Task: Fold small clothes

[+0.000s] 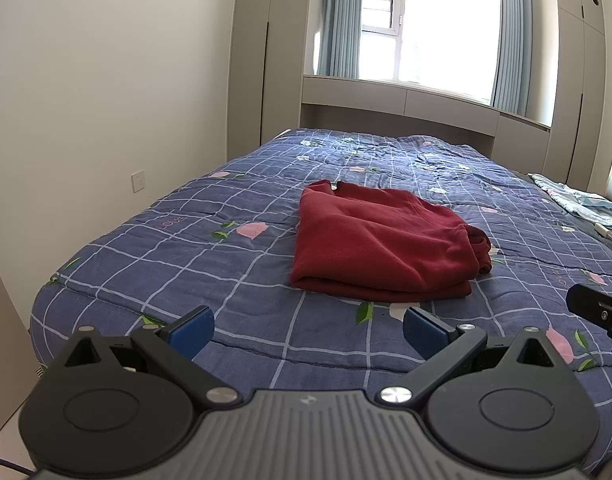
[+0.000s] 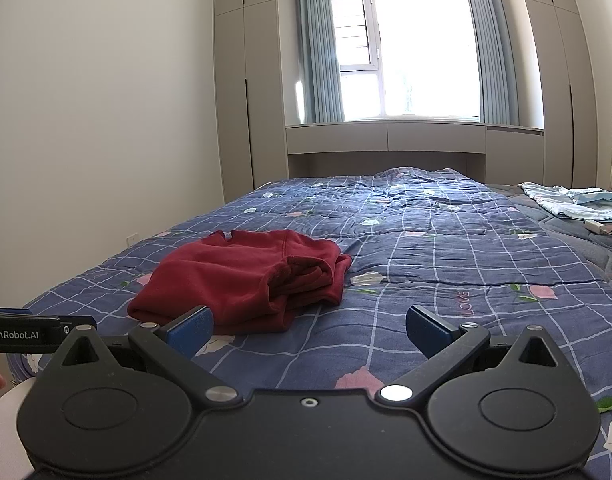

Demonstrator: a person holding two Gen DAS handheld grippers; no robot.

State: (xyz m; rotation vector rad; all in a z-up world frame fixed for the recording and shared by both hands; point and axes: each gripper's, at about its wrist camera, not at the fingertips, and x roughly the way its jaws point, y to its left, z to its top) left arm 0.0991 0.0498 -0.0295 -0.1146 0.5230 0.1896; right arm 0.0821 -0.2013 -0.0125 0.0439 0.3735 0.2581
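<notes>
**Folded red top lies on the bed, both grippers held back with fingers spread**

A dark red top (image 1: 381,240) lies folded into a thick, roughly rectangular bundle on a blue checked quilt (image 1: 186,248) printed with pink flowers. It sits toward the near end of the bed, left of the bed's middle line as the right wrist view shows it (image 2: 242,280). Its long axis runs along the bed, from the near edge toward the window (image 1: 425,20). The neckline, with a small pale tag, lies at the far end, pointing toward the window. The doubled fold edge faces the near end of the bed. The right side of the bundle is looser: stacked layers and a rolled edge show there, bulging outward.

The left gripper (image 1: 307,330) hovers low over the near edge of the quilt, fingers wide apart and holding nothing. The top lies just ahead of it, slightly right of centre, not touched. The right gripper (image 2: 309,330) is likewise spread wide and empty; the top lies ahead and to its left, with the near corner of the bundle showing just behind its left blue fingertip (image 2: 192,330). Whether that fingertip touches the cloth cannot be told.

A light blue cloth (image 2: 569,200) lies crumpled at the far right side of the bed, well apart from the top.
</notes>
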